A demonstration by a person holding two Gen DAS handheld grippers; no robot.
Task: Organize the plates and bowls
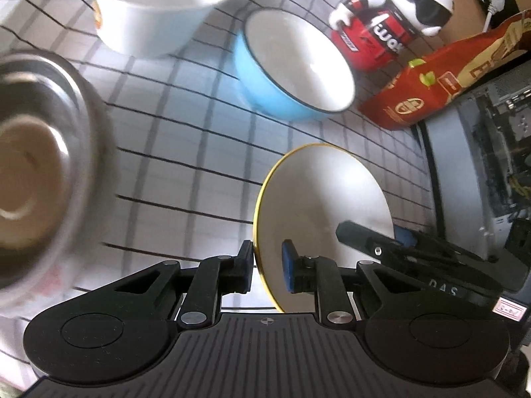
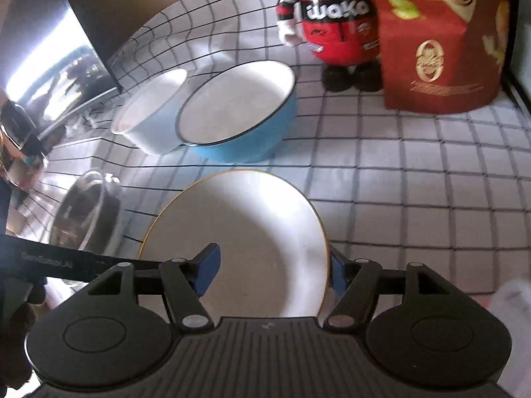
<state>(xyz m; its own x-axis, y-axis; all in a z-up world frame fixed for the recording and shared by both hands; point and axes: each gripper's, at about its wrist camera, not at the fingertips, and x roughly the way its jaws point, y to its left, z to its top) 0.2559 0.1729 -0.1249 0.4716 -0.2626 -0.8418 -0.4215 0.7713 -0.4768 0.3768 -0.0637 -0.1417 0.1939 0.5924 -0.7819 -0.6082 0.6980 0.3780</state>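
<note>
A white plate with a yellow rim (image 1: pixel 325 199) (image 2: pixel 252 225) hangs tilted above the checked tablecloth. My left gripper (image 1: pixel 268 267) is shut on its near rim, one blue pad outside the edge and one on the inner face. My right gripper (image 2: pixel 272 270) is open: its left pad hovers over the plate's inside and its right pad stands just outside the rim. In the left wrist view the right gripper (image 1: pixel 375 240) reaches in over the plate's right edge. Beyond stand a blue bowl (image 1: pixel 292 66) (image 2: pixel 239 109), a white bowl (image 1: pixel 156 10) (image 2: pixel 149 112) and a steel bowl (image 1: pixel 33 165) (image 2: pixel 86 212).
A red and white toy figure (image 1: pixel 388 23) (image 2: pixel 332 16) and a red snack bag (image 1: pixel 431 79) (image 2: pixel 438 39) stand at the back right. A dark screen (image 2: pixel 83 49) leans at the back left. The left gripper's body (image 2: pixel 43 262) crosses the right wrist view's left edge.
</note>
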